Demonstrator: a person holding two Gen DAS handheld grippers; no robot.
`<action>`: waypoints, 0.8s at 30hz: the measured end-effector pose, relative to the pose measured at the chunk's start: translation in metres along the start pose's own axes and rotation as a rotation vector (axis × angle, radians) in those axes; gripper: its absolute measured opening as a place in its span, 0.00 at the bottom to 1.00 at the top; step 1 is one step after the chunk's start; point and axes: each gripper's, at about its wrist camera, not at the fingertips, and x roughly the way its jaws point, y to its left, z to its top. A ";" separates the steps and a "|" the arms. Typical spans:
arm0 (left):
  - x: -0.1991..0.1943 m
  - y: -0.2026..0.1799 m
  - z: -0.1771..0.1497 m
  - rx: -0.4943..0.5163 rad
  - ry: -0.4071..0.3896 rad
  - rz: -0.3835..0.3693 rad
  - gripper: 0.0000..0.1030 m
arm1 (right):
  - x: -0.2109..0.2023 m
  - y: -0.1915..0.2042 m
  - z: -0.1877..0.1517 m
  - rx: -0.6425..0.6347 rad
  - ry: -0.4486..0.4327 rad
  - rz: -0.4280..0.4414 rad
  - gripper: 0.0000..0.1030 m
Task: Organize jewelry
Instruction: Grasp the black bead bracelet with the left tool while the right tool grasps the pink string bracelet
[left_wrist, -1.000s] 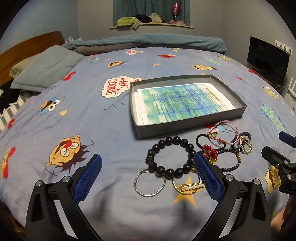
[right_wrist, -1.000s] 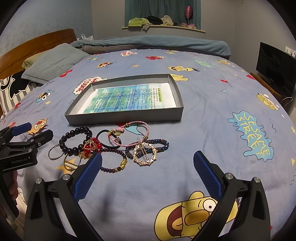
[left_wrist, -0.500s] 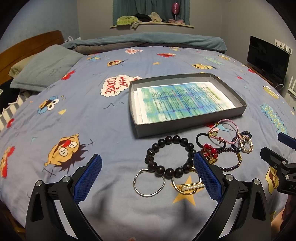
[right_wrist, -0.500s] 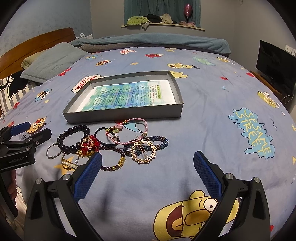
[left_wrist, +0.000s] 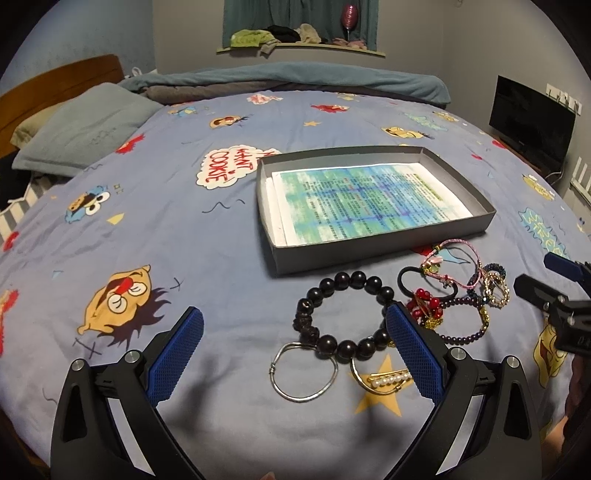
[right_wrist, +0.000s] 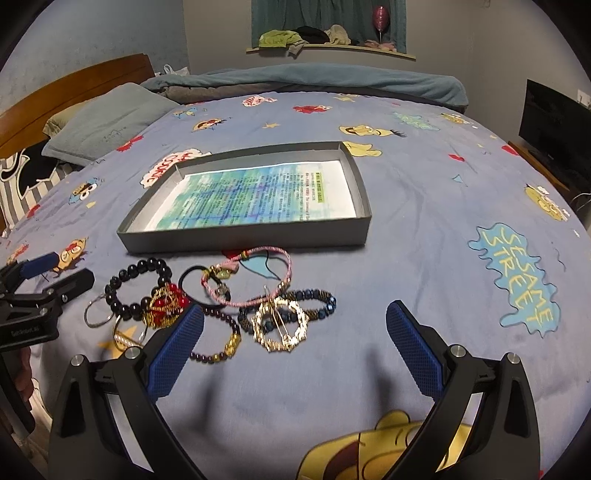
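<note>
With both my left gripper and right gripper spread wide and empty over the bed, I'd lower the left squarely over the dark bead bracelet, lying before the grey tray, avoiding the silver bangle.

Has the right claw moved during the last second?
Yes. The right claw has moved forward, toward the gray tray, which now looks bigger and nearer in the right wrist view.

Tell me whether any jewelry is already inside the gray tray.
No: the gray tray holds only a printed sheet, and the dark bead bracelet lies outside it.
</note>
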 end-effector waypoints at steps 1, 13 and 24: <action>0.002 0.002 0.001 0.001 0.000 0.005 0.95 | 0.001 0.000 0.001 0.002 -0.002 0.001 0.95; 0.024 0.024 -0.003 0.061 0.022 -0.042 0.87 | 0.039 -0.015 0.017 0.050 0.046 0.039 0.81; 0.055 0.011 -0.004 0.074 0.106 -0.160 0.37 | 0.066 -0.009 0.025 0.044 0.099 0.105 0.40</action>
